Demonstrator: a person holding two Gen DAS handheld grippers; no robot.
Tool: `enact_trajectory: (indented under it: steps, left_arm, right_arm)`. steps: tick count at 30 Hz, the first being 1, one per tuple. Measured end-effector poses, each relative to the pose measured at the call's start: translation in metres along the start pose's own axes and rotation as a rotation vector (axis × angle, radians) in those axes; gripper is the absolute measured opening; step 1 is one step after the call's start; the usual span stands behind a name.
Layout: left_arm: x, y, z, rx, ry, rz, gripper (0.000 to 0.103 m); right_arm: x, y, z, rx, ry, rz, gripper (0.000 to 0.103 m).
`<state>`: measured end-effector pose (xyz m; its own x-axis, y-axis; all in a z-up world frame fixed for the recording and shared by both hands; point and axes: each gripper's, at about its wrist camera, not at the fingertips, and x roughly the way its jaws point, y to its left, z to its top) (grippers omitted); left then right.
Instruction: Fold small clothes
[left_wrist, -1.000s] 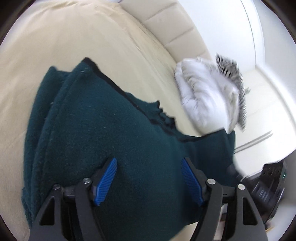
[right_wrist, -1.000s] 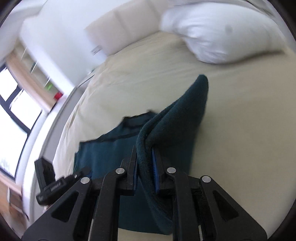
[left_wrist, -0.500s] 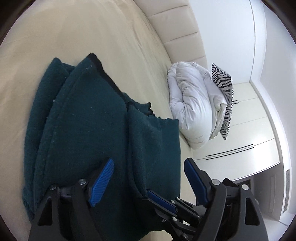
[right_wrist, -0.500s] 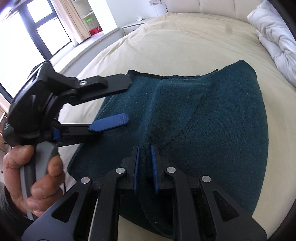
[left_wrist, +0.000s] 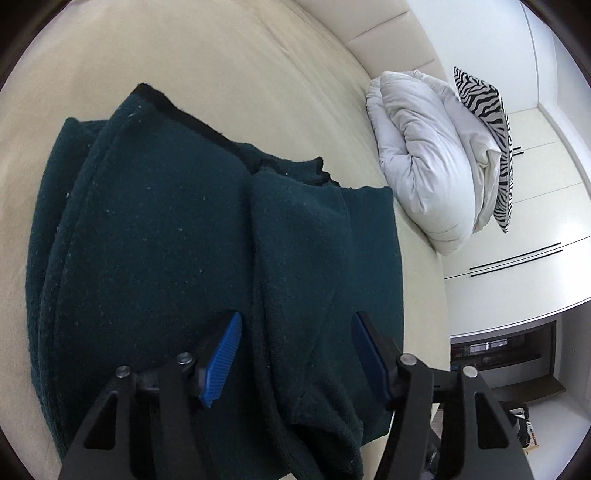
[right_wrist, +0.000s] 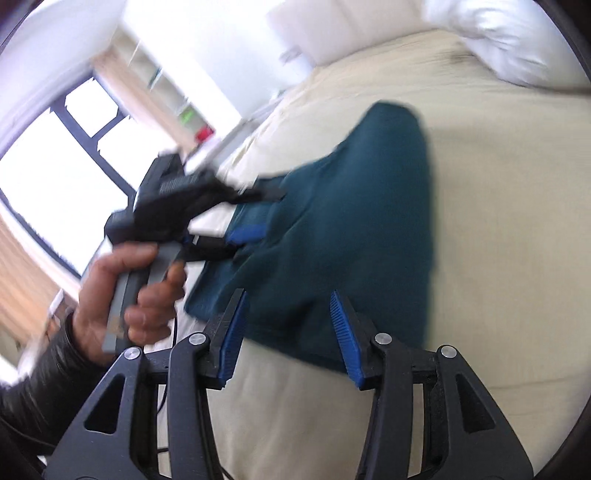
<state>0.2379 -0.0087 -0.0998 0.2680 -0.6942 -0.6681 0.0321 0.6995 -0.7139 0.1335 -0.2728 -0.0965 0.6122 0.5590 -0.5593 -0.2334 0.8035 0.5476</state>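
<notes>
The dark green garment lay on the cream bed, its side flaps already laid over the middle, so the lengthwise folds looked done and a final fold across seemed left. The left gripper hovered over the cloth at 6 o'clock, jaws closing but apart, pads pressing nothing. The right gripper was opening, nothing between its jaws, the garment's hem just beyond at 12 o'clock. No container showed; only a white duvet at 2 o'clock.
</notes>
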Motion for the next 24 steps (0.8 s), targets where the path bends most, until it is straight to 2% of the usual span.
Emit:
enact_trajectory:
  steps: [1, 3, 5, 7, 10, 13, 18, 24]
  left_arm:
    - [0.002, -0.002, 0.000, 0.002, 0.009, 0.013, 0.064]
    - [0.004, -0.006, 0.001, 0.006, 0.019, 0.045, 0.063]
    - [0.005, -0.009, 0.000, 0.008, 0.019, 0.060, 0.053]
    - [0.008, -0.012, 0.000, 0.021, 0.026, 0.080, 0.036]
    - [0.012, -0.015, -0.003, 0.040, 0.027, 0.108, 0.021]
    - [0.008, -0.014, -0.004, 0.044, 0.013, 0.101, 0.016]
    - [-0.014, -0.009, -0.001, 0.046, -0.024, 0.035, 0.014]
    - [-0.067, 0.016, 0.007, 0.022, -0.092, -0.026, 0.014]
  right_arm:
    - [-0.011, -0.019, 0.000, 0.070, -0.061, -0.028, 0.044]
    - [-0.020, -0.045, 0.001, 0.171, -0.093, -0.079, 0.046]
    - [-0.021, -0.062, -0.001, 0.211, -0.095, -0.094, 0.046]
    - [-0.016, -0.066, -0.004, 0.184, -0.074, -0.136, 0.046]
    - [-0.010, -0.064, -0.008, 0.158, -0.066, -0.141, 0.046]
    - [0.005, -0.056, -0.011, 0.133, -0.070, -0.154, 0.046]
    - [0.008, -0.046, -0.005, 0.106, -0.065, -0.163, 0.046]
    - [0.021, -0.013, 0.006, -0.001, -0.024, -0.168, 0.046]
